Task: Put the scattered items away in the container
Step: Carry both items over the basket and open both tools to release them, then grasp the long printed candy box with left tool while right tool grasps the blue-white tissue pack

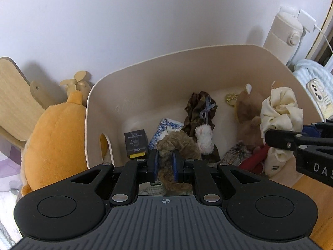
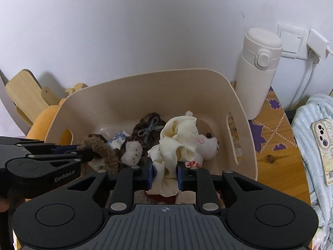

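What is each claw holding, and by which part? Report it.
The left claw is shut on the brown fuzzy plush toy, pinching a narrow lower part. The right claw is shut on the bunched cream cloth, gripping its lower folds.

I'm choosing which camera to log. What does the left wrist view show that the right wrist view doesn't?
Only the left wrist view shows the small black box in the bin and the left gripper head-on, shut on a brown fuzzy toy. Only the right shows the purple-patterned mat. Both share the beige bin, the white bottle and the cream cloth in the right gripper.
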